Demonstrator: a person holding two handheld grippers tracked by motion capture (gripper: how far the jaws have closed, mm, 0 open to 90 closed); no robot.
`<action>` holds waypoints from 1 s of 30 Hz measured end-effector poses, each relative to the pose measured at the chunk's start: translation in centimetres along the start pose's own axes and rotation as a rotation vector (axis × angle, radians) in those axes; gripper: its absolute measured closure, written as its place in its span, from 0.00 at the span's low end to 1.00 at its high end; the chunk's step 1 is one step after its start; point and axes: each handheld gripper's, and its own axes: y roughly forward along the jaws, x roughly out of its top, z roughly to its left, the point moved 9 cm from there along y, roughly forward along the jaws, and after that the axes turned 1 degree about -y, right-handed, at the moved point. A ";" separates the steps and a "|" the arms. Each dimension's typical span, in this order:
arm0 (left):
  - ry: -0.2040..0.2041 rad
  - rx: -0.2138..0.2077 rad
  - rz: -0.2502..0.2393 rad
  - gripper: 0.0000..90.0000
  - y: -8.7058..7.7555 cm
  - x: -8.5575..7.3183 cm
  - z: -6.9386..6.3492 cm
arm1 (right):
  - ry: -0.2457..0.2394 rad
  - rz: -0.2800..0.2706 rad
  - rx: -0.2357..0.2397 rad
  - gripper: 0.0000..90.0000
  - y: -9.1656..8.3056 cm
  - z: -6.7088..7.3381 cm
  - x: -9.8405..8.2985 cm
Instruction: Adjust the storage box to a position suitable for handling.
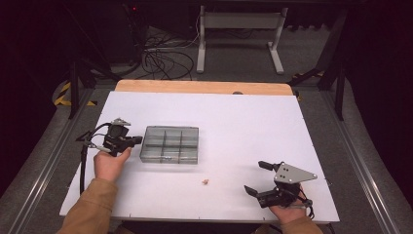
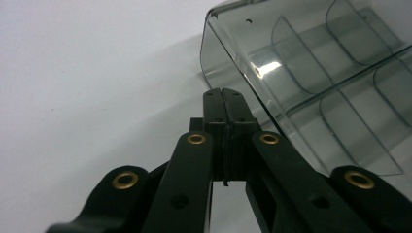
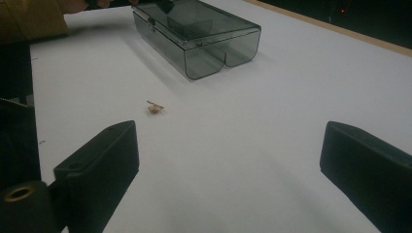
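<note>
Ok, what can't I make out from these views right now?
- Small tan object on the white table: too small in the high view and right gripper view to identify.
- Smoky clear plastic compartment box: cut off by the left gripper view's edge; latch state unclear.
- Shut left gripper: whether it touches the box, unclear.

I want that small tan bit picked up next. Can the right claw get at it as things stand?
Probably yes. The right claw stands open, and bare table lies between it and the tan bit. The box sits farther off.
</note>
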 end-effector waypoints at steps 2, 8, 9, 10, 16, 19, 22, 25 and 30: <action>0.001 0.000 0.007 0.99 0.3 -0.1 0.0 | 0.000 0.000 -0.001 0.08 0.0 0.0 0.0; 0.010 -0.006 0.020 0.99 0.7 -0.2 -0.3 | 0.000 0.000 0.000 0.08 -0.1 0.0 0.0; 0.008 -0.012 0.021 0.99 0.7 -0.2 -0.3 | 0.000 -0.001 0.000 0.08 -0.1 0.0 0.0; 0.007 -0.015 0.021 0.99 0.6 -0.2 -0.3 | 0.001 -0.001 0.000 0.08 -0.1 0.0 0.0; -0.002 -0.023 0.018 0.99 0.7 -0.2 -0.3 | 0.000 0.000 -0.001 0.08 0.0 0.0 0.0; -0.002 -0.016 0.028 0.99 0.8 -0.4 -0.3 | 0.001 -0.001 -0.001 0.08 0.0 0.0 0.0; -0.009 -0.021 0.026 0.99 0.9 -0.4 -0.3 | 0.000 -0.001 0.000 0.08 0.0 0.0 0.0; -0.020 -0.029 0.019 0.99 0.9 -0.4 -0.4 | 0.000 -0.001 0.001 0.08 -0.1 0.0 0.0; -0.005 -0.055 0.025 0.99 1.3 -0.4 -1.4 | 0.000 0.000 0.002 0.08 0.0 0.1 0.0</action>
